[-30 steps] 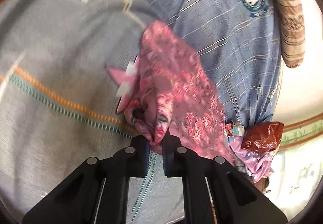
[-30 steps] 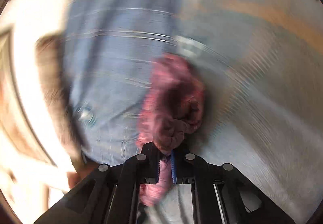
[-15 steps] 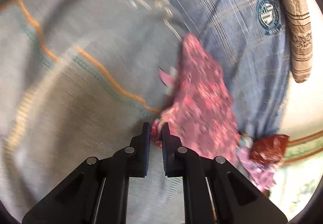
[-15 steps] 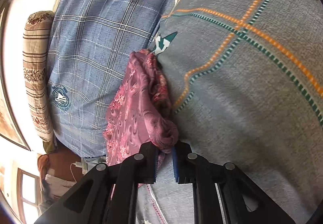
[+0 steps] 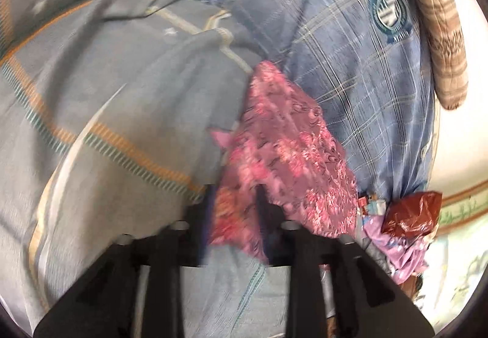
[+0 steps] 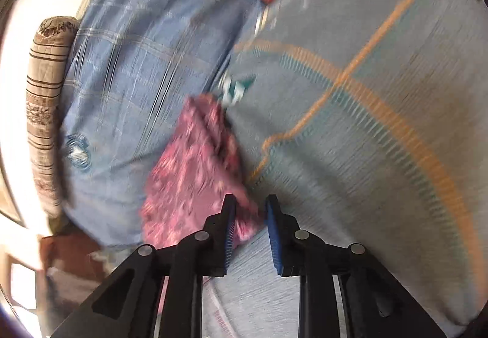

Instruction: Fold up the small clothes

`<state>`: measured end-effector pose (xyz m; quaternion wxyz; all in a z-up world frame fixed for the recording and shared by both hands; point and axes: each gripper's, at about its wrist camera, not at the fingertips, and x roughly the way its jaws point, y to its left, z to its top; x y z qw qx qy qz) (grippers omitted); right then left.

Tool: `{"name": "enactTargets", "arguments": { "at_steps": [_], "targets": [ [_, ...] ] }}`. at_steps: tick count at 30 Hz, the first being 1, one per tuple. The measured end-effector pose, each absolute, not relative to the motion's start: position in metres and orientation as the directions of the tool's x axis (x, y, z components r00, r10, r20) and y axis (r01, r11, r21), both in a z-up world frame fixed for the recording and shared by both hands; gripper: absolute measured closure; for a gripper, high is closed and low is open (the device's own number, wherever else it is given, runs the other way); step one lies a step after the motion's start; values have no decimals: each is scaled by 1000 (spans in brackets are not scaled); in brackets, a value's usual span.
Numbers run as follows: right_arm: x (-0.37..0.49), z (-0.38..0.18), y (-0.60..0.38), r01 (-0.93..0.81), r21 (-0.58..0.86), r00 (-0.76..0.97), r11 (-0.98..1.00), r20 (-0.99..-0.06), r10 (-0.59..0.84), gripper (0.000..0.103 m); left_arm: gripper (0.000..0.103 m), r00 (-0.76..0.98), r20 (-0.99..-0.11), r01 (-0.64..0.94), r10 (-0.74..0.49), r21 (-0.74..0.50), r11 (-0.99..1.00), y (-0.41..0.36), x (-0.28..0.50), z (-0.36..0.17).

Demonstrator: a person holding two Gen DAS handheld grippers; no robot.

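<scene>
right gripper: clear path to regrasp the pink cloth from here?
Probably yes. The right gripper stands open with a corner of the pink cloth between its blue pads, nothing in between; its jaws have just been opening.

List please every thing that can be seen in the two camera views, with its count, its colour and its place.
small garment: one, pink floral, lying on the bed where sheet and pillow meet
bedsheet: one, grey with orange and teal stripes, covering the bed
pillow: one, blue checked with a round badge, beside the garment
bolster: one, beige with brown stripes, beyond the pillow at the wall
plastic bag: one, dark red, at the pillow's end
lilac cloth: one, lilac print, under the bag
left gripper: one, black, jaws have just been opening, garment corner between its fingers
right gripper: one, black with blue pads, jaws have just been opening, garment edge between them
</scene>
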<state>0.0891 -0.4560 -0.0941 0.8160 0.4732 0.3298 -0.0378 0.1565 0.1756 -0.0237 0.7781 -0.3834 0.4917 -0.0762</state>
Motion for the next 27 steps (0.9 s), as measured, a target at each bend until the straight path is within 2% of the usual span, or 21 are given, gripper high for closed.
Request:
{"name": "enactTargets", "arguments": {
  "at_steps": [3, 7, 14, 19, 23, 25, 26, 27],
  "targets": [
    [82, -68, -459, 357, 716, 808, 599, -559, 187, 81, 43, 508, -701, -223, -500, -668, 710, 166, 185, -17],
    [105, -36, -445, 274, 690, 804, 670, -547, 234, 70, 42, 500, -689, -165, -526, -671, 723, 150, 235, -19],
    [217, -17, -418, 196, 637, 747, 746, -589, 308, 56, 42, 476, -748, -158, -462, -589, 792, 149, 297, -38],
    [317, -36, -410, 243, 539, 685, 807, -684, 251, 56, 41, 434, -802, -150, -410, -513, 845, 153, 316, -54],
    [356, -54, -398, 251, 462, 617, 851, -753, 226, 56, 27, 448, -797, -111, -405, -499, 860, 147, 313, -52],
    [371, -63, -384, 238, 346, 558, 908, -814, 163, 56, 27, 444, -794, -51, -415, -485, 873, 131, 312, -48],
    [373, -64, -379, 225, 315, 549, 922, -823, 147, 66, 40, 438, -785, -25, -439, -498, 867, 124, 314, -48],
    [375, -61, -373, 191, 291, 549, 938, -823, 144, 80, 69, 430, -777, -11, -461, -514, 857, 118, 314, -48]
  ]
}}
